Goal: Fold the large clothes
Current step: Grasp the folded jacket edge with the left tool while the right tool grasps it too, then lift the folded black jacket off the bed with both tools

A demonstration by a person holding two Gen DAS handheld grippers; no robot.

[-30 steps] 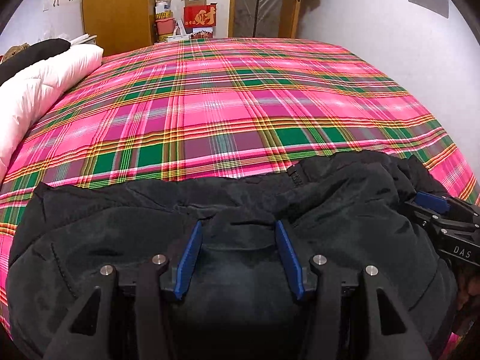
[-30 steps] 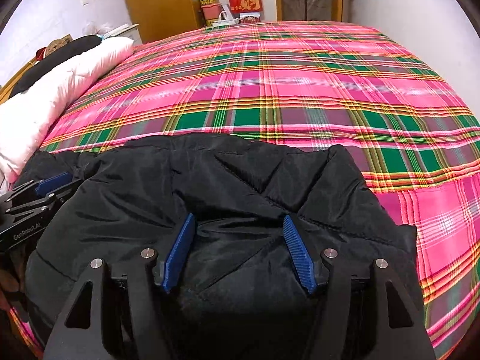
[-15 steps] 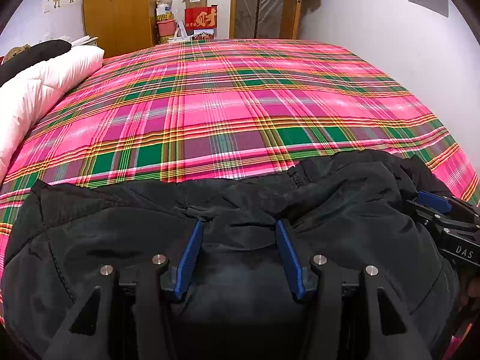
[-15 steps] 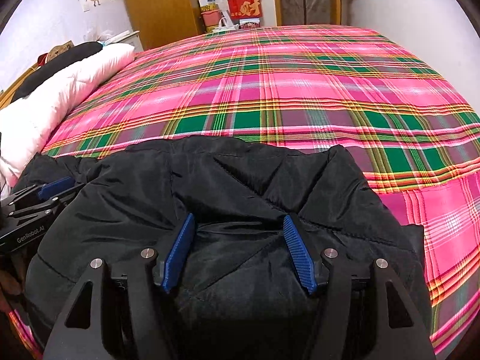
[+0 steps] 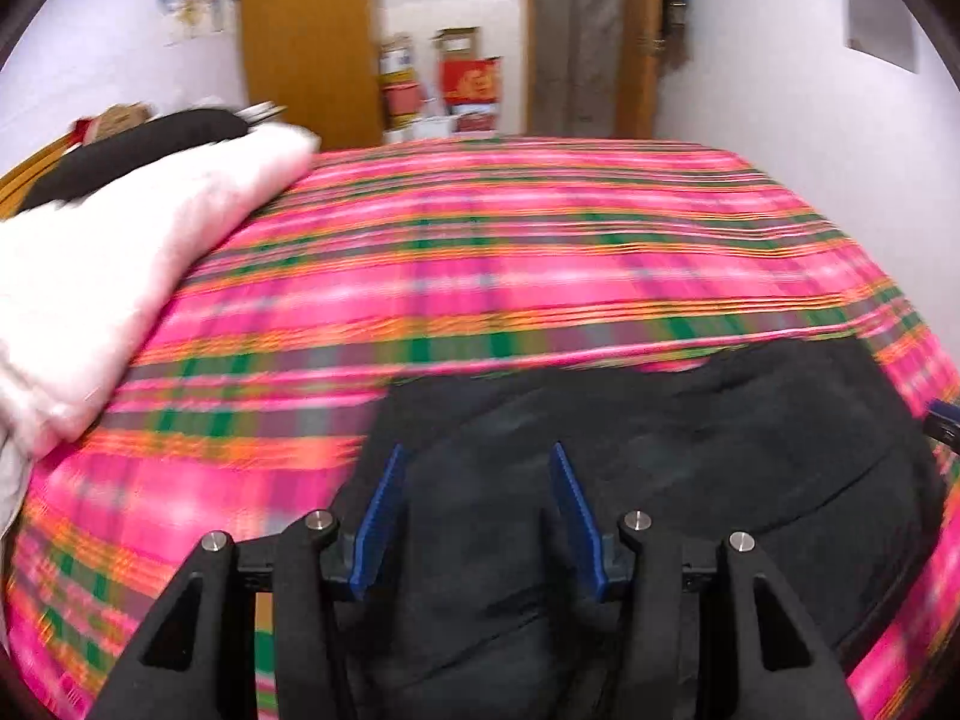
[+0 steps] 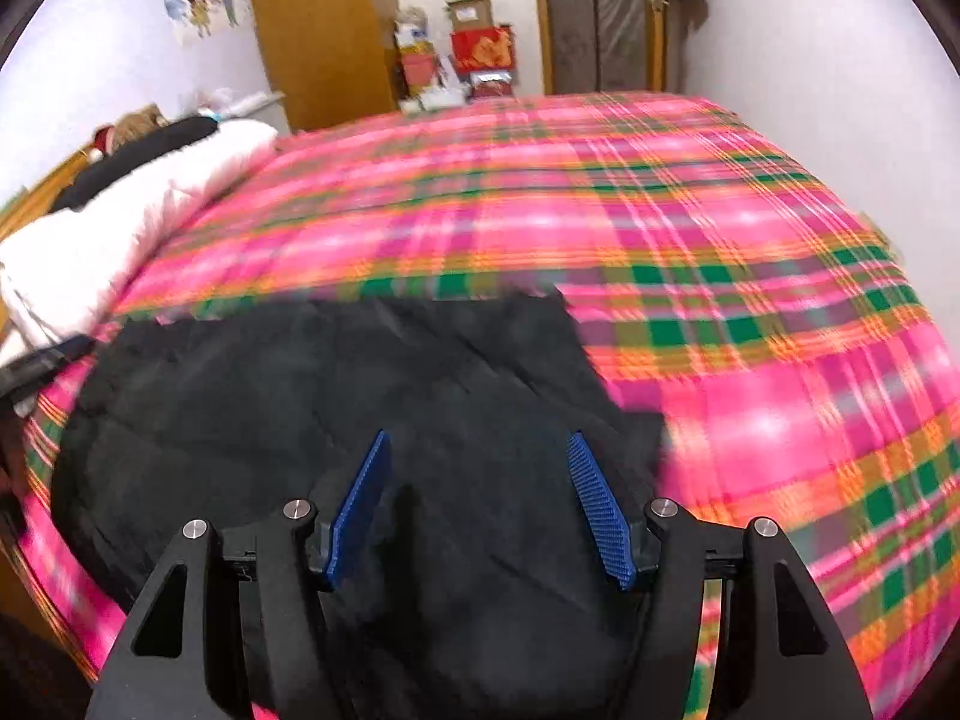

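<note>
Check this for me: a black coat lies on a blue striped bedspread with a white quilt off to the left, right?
Not quite. The bedspread is pink plaid with green and orange, not blue striped, as the right wrist view shows. The black coat lies on it, white quilt to the left.

Pink, green and orange plaid bedspread, covering the whole bed. White quilt, bundled along the left edge of the bed; dark pillow lying on top of it. Wooden wardrobe against the far wall. Cardboard box stacked above a red box between wardrobe and door. Cartoon wall sticker, upper left.
</note>
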